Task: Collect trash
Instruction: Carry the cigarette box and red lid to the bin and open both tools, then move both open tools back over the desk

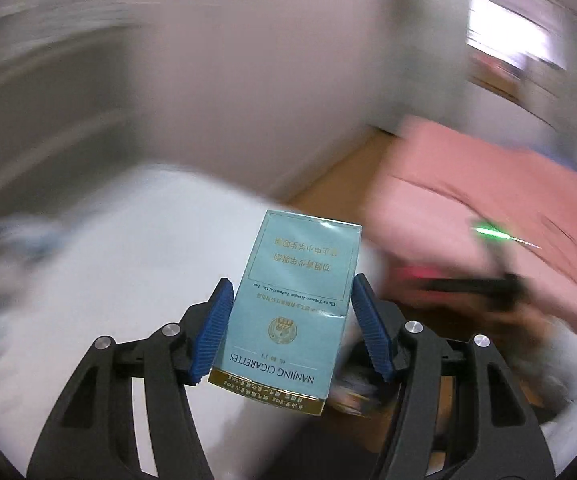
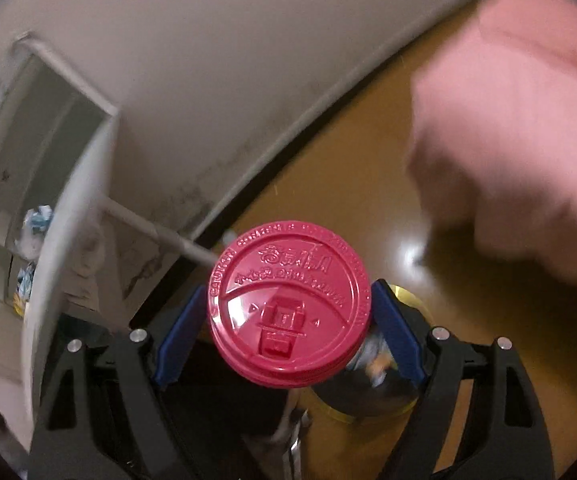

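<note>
My left gripper [image 1: 290,324] is shut on a light blue cigarette pack [image 1: 292,304] printed "NANJING CIGARETTES", held between the blue pads [image 1: 214,332] in the air. The background of the left wrist view is blurred by motion. My right gripper [image 2: 288,328] is shut on a cup with a red plastic lid [image 2: 288,304]; the lid faces the camera and hides the cup body. Below it, a dark round bin opening with a gold rim [image 2: 408,296] shows partly, with scraps inside.
A white table surface [image 1: 108,264] lies below the left gripper. A pink fabric mass [image 1: 488,208] is at the right; it also shows in the right wrist view [image 2: 520,128]. There is a brown wooden floor [image 2: 348,168], a white wall with baseboard [image 2: 216,80] and a white table leg [image 2: 160,236].
</note>
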The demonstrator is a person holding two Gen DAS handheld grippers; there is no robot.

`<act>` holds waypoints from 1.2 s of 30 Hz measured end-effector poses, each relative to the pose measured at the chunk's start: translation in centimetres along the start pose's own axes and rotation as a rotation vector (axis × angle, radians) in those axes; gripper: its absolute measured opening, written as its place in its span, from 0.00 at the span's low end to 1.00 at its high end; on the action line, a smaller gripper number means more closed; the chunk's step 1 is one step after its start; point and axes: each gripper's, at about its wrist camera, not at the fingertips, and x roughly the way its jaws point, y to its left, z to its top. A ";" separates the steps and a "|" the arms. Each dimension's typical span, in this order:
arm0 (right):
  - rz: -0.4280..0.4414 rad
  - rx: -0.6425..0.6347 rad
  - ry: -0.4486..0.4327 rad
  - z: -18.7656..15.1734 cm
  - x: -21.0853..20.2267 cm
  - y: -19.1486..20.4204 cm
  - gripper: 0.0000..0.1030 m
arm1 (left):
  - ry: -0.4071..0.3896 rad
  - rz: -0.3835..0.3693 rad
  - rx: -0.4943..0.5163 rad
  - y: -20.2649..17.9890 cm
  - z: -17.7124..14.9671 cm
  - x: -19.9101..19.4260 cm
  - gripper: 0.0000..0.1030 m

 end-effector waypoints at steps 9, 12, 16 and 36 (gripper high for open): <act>-0.024 0.188 0.176 -2.7 5.1 -4.8 0.89 | 0.390 -0.193 0.107 -9.0 -8.2 20.3 0.59; -0.029 0.208 0.150 -2.4 4.3 -4.9 0.92 | 0.373 -0.193 0.091 -8.9 -8.1 20.6 0.82; -0.111 0.197 0.063 -1.8 1.7 -4.6 0.93 | 0.264 -0.170 0.133 -9.1 -6.4 17.6 0.88; -0.061 -0.391 -0.526 -0.8 -10.7 25.0 0.93 | -0.194 0.348 -0.103 5.5 -1.6 -6.7 0.94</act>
